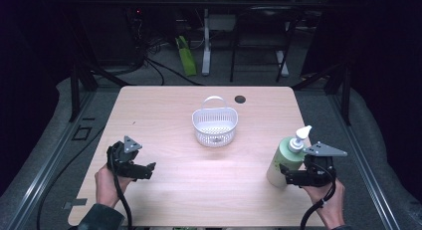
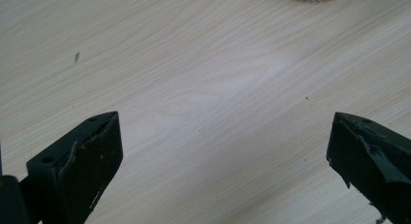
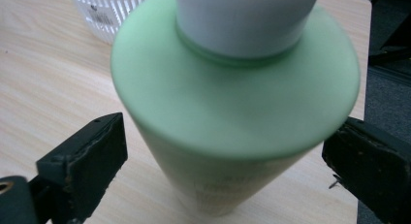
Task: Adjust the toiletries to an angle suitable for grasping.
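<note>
— At the near right corner of the table (image 1: 164, 98), what is the right hand doing?

— The right hand (image 1: 326, 200) comes in from the bottom edge, wrist low, and holds the right gripper (image 3: 223, 151) level with the tabletop, pointed leftward at the green pump bottle (image 1: 286, 158). The bottle stands upright near the table's right edge, its white pump head (image 1: 300, 137) on top.

— And the jaws there?

— Spread wide. In the right gripper view the bottle's shoulder sits between the two black jaws, one on each side of it. There is a visible gap on the left side; on the right I cannot tell whether the jaw touches the bottle. They straddle it without squeezing it.

— The other side?

— The left hand (image 1: 107, 185) rests near the table's front left corner, with the left gripper (image 2: 225, 151) angled toward the middle of the table and tipped down at the wood. Its jaws are parted wide too, with bare tabletop between them, holding nothing.

— Anything else on the table?

— A white slotted basket (image 1: 215, 126) with a loop handle stands at the centre, well apart from both grippers; its rim shows at the top of the left gripper view.
</note>
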